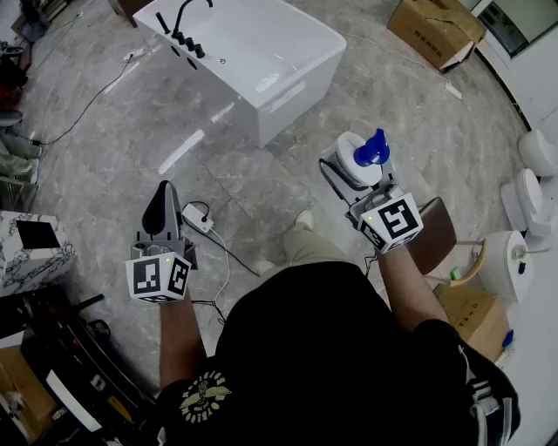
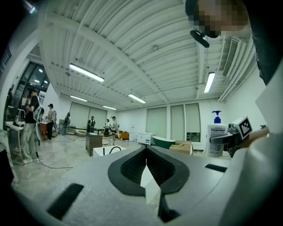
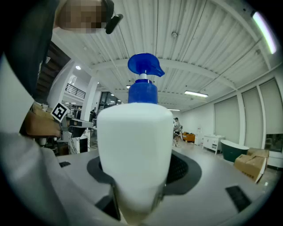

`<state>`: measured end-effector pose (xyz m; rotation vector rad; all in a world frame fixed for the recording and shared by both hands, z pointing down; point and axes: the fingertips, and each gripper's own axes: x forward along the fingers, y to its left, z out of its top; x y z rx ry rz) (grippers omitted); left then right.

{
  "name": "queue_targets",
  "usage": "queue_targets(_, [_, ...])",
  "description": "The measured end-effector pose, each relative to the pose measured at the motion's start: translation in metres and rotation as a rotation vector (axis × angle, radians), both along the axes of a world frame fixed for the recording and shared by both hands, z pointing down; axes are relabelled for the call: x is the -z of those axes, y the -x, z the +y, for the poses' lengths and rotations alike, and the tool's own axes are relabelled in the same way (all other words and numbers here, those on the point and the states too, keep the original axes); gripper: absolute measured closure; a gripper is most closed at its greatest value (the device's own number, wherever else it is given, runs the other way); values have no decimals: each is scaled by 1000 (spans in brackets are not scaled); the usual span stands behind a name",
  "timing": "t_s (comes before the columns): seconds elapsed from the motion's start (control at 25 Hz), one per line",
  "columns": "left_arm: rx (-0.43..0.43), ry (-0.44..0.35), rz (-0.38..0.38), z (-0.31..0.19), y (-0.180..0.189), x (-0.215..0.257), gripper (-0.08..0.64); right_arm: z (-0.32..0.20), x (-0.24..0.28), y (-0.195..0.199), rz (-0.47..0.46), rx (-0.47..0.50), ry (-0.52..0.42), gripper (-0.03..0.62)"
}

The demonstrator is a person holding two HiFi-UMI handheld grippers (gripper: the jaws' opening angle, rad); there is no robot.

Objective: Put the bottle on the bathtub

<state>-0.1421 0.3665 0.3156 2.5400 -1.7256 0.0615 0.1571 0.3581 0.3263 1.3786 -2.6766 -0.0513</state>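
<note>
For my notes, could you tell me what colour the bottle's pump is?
Blue pump, clearest in the right gripper view.

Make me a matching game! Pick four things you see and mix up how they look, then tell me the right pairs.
Things:
1. bottle
2. bathtub
3. left gripper
4. box

Looks:
A. jaws shut, nothing between them
B. white with a blue top
C. brown cardboard, on the floor
D. white with a black tap on its rim

Right pairs: 1-B, 2-D, 3-A, 4-C
</note>
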Motion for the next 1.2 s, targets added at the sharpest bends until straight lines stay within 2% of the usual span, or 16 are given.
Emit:
queue_targets(0.28, [24,43,10,-27,-14,-14,551,-27,-8,-20,-10,17,47,328])
queue_targets(0.48, [19,62,-32,-61,-31,-20,551,-68,-12,-39,-48,5,52,328])
queue_targets(0.68, [59,71,-23,-101,-45,-20,551,-102,-18,-47,-71,58,67,328])
queue_targets(0.88, [72,57,-56,-132,-68,-14,551,-134,-32,-62,-122,105,103,328])
queue_targets(1.0, [94,40,-67,-145,-75,-8,551,-151,-34,-70,-119,133,96,328])
queue_targets(1.2, [106,48,-93,-156,-87,-10,551,-171,-39,-86,-149,130,114,328])
